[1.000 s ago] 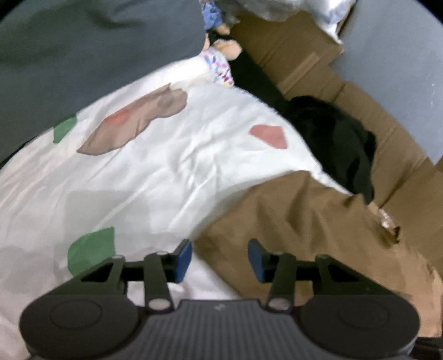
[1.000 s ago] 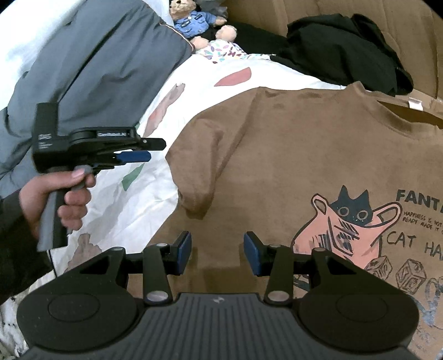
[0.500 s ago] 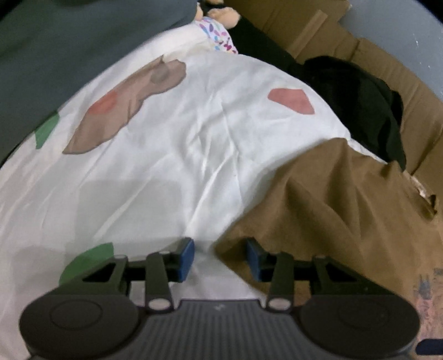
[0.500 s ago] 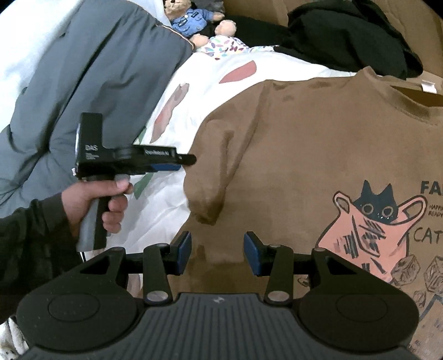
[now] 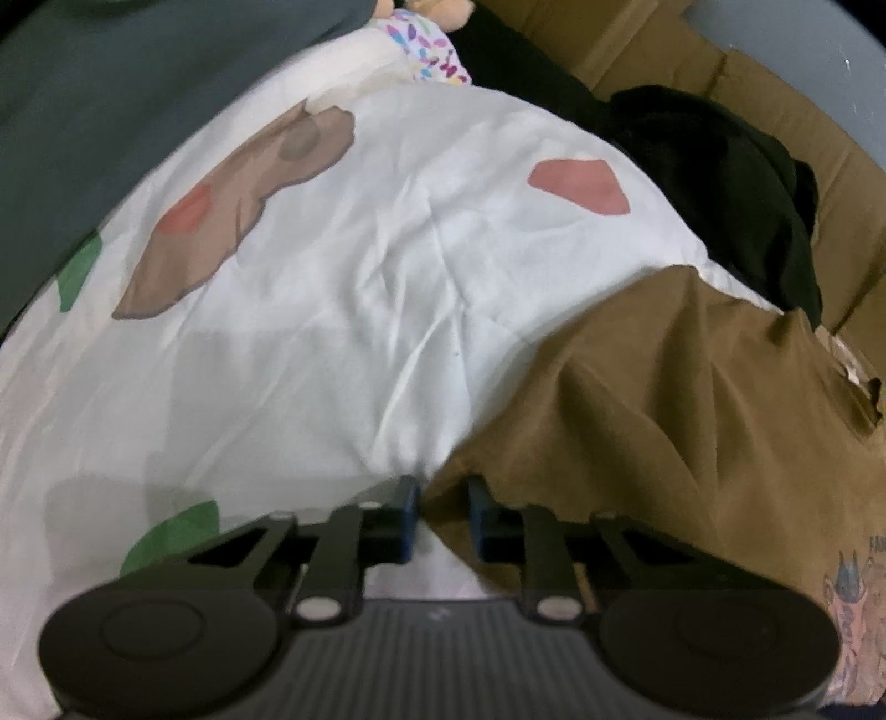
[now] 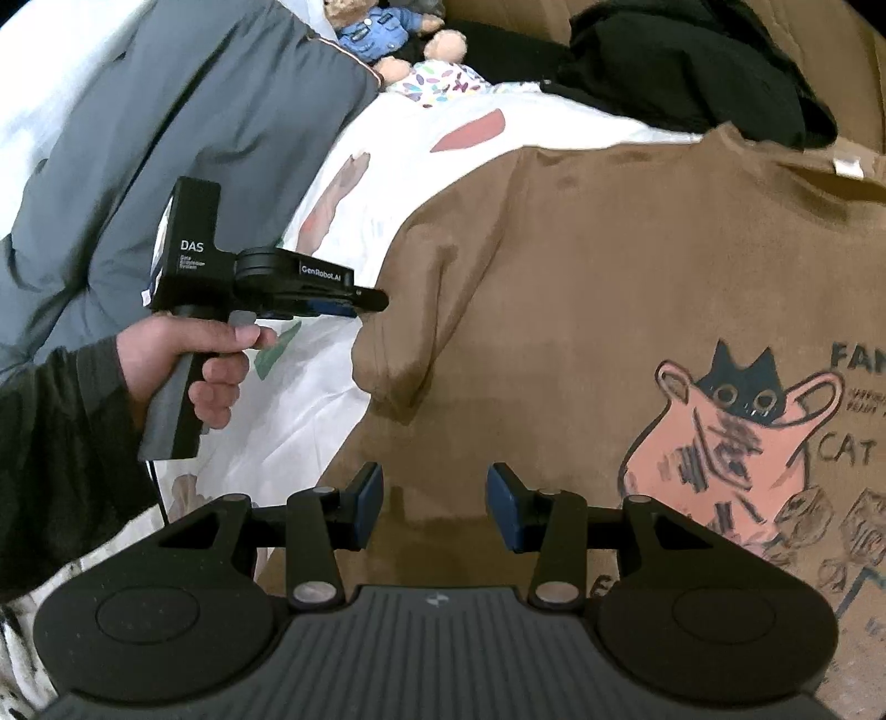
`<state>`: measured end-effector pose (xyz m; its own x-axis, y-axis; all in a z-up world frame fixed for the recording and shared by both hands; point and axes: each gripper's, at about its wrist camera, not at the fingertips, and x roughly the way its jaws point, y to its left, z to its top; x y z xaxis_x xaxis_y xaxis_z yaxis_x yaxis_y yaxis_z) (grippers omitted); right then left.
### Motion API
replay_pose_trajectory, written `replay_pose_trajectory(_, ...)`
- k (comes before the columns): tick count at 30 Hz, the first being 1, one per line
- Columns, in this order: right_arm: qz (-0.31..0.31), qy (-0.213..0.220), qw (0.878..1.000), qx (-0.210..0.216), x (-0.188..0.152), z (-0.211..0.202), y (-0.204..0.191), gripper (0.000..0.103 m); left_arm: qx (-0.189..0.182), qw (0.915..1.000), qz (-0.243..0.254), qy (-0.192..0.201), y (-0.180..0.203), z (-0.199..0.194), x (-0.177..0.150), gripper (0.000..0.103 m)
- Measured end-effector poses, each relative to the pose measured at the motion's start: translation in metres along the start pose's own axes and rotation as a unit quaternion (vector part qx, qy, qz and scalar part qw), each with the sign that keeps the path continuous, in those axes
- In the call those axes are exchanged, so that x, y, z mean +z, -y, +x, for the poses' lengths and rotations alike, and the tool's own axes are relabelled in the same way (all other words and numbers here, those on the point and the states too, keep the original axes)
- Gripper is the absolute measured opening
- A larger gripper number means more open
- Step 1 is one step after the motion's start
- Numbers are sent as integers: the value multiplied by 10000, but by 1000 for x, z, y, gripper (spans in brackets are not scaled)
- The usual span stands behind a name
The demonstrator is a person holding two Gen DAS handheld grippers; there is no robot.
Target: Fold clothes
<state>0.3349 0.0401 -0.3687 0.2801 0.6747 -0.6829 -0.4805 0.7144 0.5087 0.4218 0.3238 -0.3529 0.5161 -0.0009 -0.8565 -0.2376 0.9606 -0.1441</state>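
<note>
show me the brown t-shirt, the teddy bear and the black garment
brown t-shirt (image 6: 581, 288), right wrist view, plain chest area above the cat print
teddy bear (image 6: 368, 36), right wrist view, its blue shirt
black garment (image 6: 692, 66), right wrist view, middle of the heap

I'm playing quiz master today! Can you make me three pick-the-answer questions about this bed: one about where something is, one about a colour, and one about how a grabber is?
1. Where is the teddy bear?
A) on the T-shirt
B) at the far end of the bed, next to the grey jacket
C) in a gripper

2. What colour is the T-shirt with the cat picture?
A) brown
B) white
C) blue

3. How are the right gripper's jaws?
A) shut on a sleeve
B) open, holding nothing
C) shut on the teddy bear

Answers:
1 B, the bear lies beside the jacket, beyond the white sheet.
2 A, the cloth around the cat print is brown.
3 B, a clear gap shows between the blue pads, with nothing pinched in it.
</note>
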Motion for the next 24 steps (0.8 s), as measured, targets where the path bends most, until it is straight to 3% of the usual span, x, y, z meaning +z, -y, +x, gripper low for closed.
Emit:
replay_pose_trajectory(11,-170,263,9994,-115,14,-7,-3,47,-999,9950,14,-77,14,-41,4,3)
replay_pose_trajectory(24,-237,572,9981,-78,36,2,-11,50,-1388,9902,-78,-133,33,-62,18,3)
